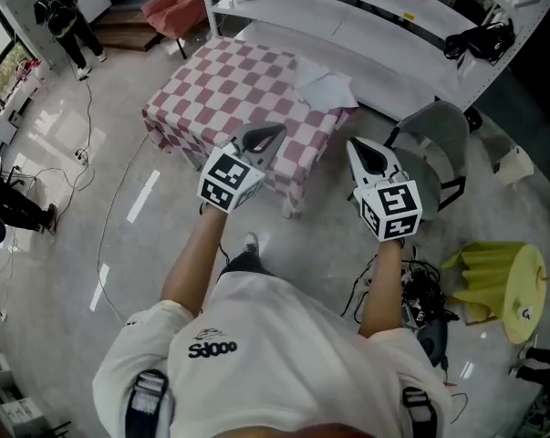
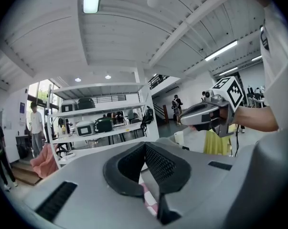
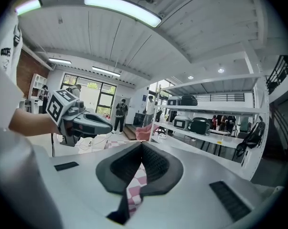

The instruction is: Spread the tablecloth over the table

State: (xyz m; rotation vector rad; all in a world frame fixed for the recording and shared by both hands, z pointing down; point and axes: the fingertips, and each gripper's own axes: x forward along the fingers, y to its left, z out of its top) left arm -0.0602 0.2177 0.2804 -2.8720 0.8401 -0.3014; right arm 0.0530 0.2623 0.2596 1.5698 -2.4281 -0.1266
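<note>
The head view looks steeply down from above; the 2 gripper views face level, sharing the white shelving.

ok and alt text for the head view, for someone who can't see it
A person in a white t-shirt holds the grey left gripper and right gripper, jaws together, by the near edge of a spread pink-and-white checked tablecloth. A grey chair stands to its right.
</note>
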